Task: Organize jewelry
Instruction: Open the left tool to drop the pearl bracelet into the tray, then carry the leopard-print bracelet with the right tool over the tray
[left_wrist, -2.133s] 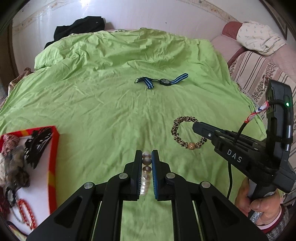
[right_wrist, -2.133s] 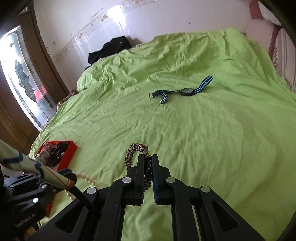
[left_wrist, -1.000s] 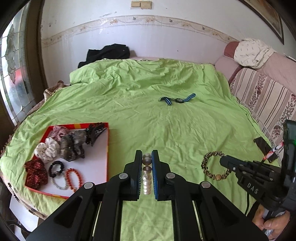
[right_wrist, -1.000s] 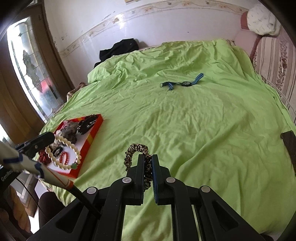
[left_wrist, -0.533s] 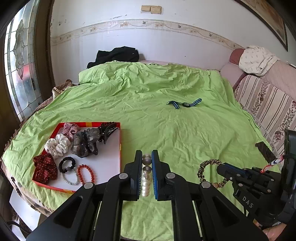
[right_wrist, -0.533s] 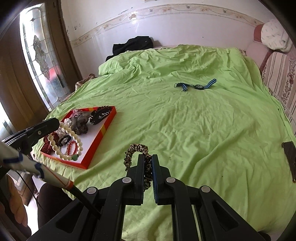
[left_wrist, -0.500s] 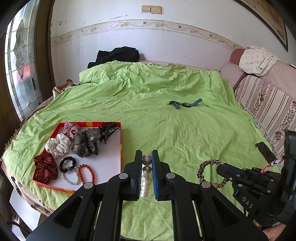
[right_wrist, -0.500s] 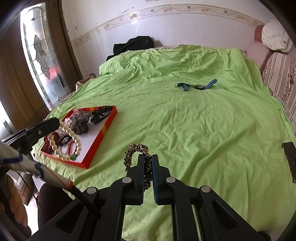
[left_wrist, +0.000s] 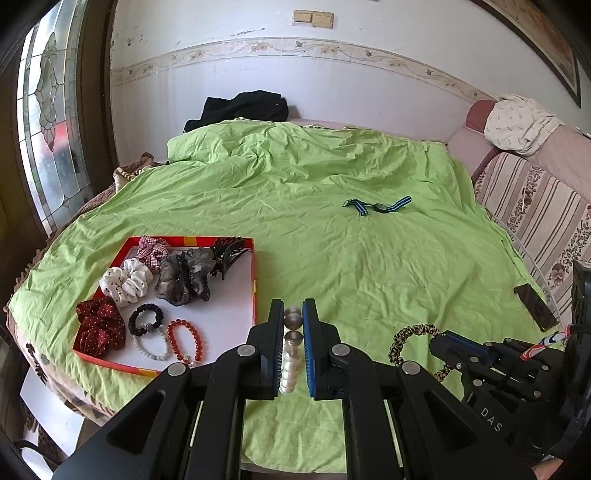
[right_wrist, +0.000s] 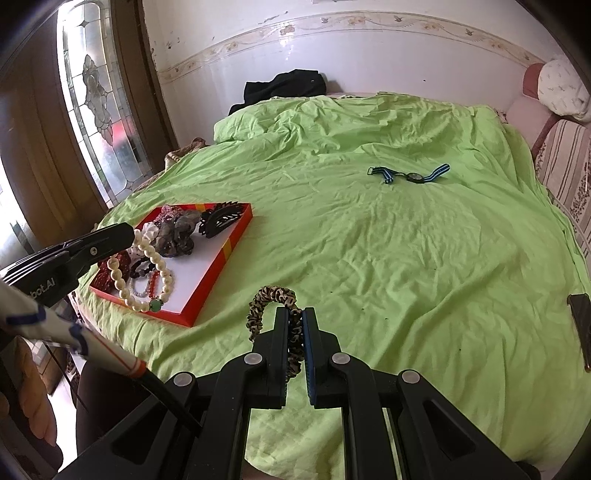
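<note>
Both grippers lifted off bed: left gripper (left_wrist: 293, 325) clamps cream pearl-bead bracelet (right_wrist: 147, 266), right gripper (right_wrist: 295, 332) clamps leopard-print fabric hair tie (right_wrist: 271, 297), bound for red-rimmed white tray (left_wrist: 229, 306) left-forward.

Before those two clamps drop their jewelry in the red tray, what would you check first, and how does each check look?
1. Left gripper shut on the pearl bracelet: ok, beads sit between its fingers.
2. Right gripper shut on the leopard scrunchie: ok.
3. Bare white floor in the tray: ok, its right half is bare.
4. Pearl loop over the tray: ok in the right view; how high it hangs, cannot tell.
5. Scrunchie over the tray: not ok, it is off to the tray's right, over the green sheet.
6. Watch collected: not ok, it lies far out on the sheet.
</note>
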